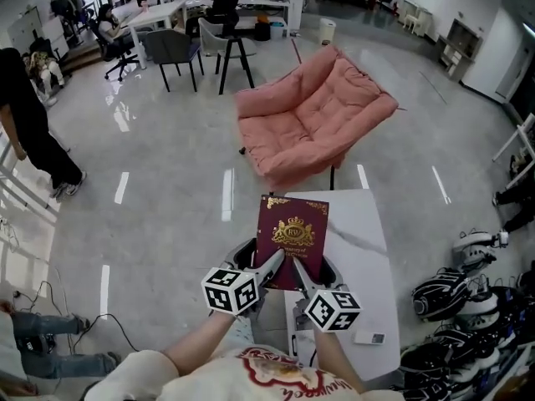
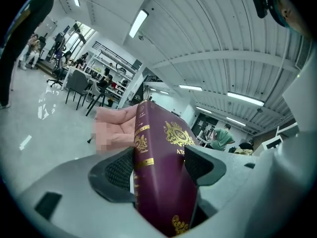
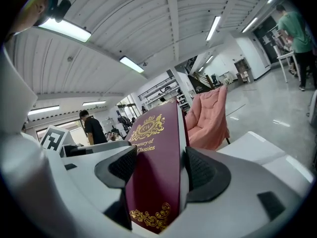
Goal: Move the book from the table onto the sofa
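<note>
Fingers (image 2: 117,168): both my pairs are clamped on the maroon hardcover book with gold crest (image 1: 292,237), which sits between each set of pads.
Head view, book: raised between my left gripper (image 1: 272,267) and right gripper (image 1: 302,276), both on its near edge. It hangs over the near left part of the white marble-look table (image 1: 361,224), clear of the top as far as I can judge.
Head view, only here: the pink cushioned sofa (image 1: 313,115) beyond the table's far end, and the bare floor in between.
Left gripper view: ribbed pads squeeze front and back covers; the book (image 2: 161,177) leans to the right.
Left gripper view, only here: the gold-banded spine, with the sofa (image 2: 119,125) behind it.
Right gripper view: pads (image 3: 201,168) bear on the covers, the book (image 3: 153,175) seated deep between them.
Right gripper view, only here: the pale page block along the open side, and the gold title lettering.
Risk, slip: both grips sit on one edge, so I judge the far end could sag and lever the book loose.
Risk, twist: my grippers moving unevenly could wrench the covers.
Risk, landing: letting go short of the cushion would drop it on the floor.
</note>
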Tool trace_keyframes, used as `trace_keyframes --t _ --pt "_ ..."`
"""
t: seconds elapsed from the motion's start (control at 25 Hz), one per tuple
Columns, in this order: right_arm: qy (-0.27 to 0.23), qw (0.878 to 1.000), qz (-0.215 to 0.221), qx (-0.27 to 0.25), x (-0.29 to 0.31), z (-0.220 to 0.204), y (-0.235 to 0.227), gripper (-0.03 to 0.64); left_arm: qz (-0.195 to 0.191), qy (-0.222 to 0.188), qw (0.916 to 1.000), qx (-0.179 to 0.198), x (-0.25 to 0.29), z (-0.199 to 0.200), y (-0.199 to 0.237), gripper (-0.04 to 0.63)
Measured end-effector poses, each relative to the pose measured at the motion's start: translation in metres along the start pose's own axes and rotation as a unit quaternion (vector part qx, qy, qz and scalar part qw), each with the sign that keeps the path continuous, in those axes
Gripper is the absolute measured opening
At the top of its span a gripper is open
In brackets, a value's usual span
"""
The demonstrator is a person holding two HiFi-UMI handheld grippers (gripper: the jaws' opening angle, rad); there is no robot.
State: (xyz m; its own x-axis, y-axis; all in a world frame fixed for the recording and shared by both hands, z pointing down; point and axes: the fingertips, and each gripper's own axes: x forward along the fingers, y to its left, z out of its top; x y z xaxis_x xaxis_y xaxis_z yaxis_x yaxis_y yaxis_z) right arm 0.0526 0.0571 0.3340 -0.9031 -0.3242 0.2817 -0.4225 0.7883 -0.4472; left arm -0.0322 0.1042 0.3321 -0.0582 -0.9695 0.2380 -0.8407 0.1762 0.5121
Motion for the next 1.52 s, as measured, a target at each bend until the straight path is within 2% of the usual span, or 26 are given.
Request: trace_keyframes --t 0.12,0.32,0.48,0.56,0.96,1.2,1.4,1.52 --pt "-0.005 1.0 -0.007 0.001 0.05 0.014 0.0 0.288 -0.006 0.002 1.0 0.003 0.028 0.028 0.036 0.313" --pt "-0.026 1.0 -0.015 -0.006 0.133 0.06 0.008 0.288 -0.023 -0.003 0.9996 0.019 0.073 0.098 0.088 0.313" --pt "-0.042 0.999 -0.014 0.001 0.197 0.089 0.028 0.288 -0.028 -0.011 0.9989 0.037 0.094 0.153 0.132 0.313" --pt "-0.043 0.999 -0.011 0.002 0.217 0.096 0.034 0.288 -0.026 -0.016 0.9987 0.04 0.098 0.167 0.147 0.313" --pt "-0.026 1.0 0.012 -0.009 0.238 0.092 0.021 0.288 -0.004 -0.036 0.9989 0.031 0.113 0.162 0.162 0.313" --pt "-0.027 0.999 0.014 -0.013 0.269 0.105 0.045 0.288 -0.004 -0.044 0.9986 0.03 0.108 0.193 0.189 0.313" --pt "-0.031 0.999 0.013 -0.011 0.249 0.092 0.021 0.288 -0.004 -0.049 0.9984 0.03 0.116 0.165 0.172 0.313" --pt "-0.034 0.999 0.011 -0.008 0.271 0.105 0.026 0.288 -0.007 -0.051 0.9982 0.029 0.126 0.186 0.187 0.313"
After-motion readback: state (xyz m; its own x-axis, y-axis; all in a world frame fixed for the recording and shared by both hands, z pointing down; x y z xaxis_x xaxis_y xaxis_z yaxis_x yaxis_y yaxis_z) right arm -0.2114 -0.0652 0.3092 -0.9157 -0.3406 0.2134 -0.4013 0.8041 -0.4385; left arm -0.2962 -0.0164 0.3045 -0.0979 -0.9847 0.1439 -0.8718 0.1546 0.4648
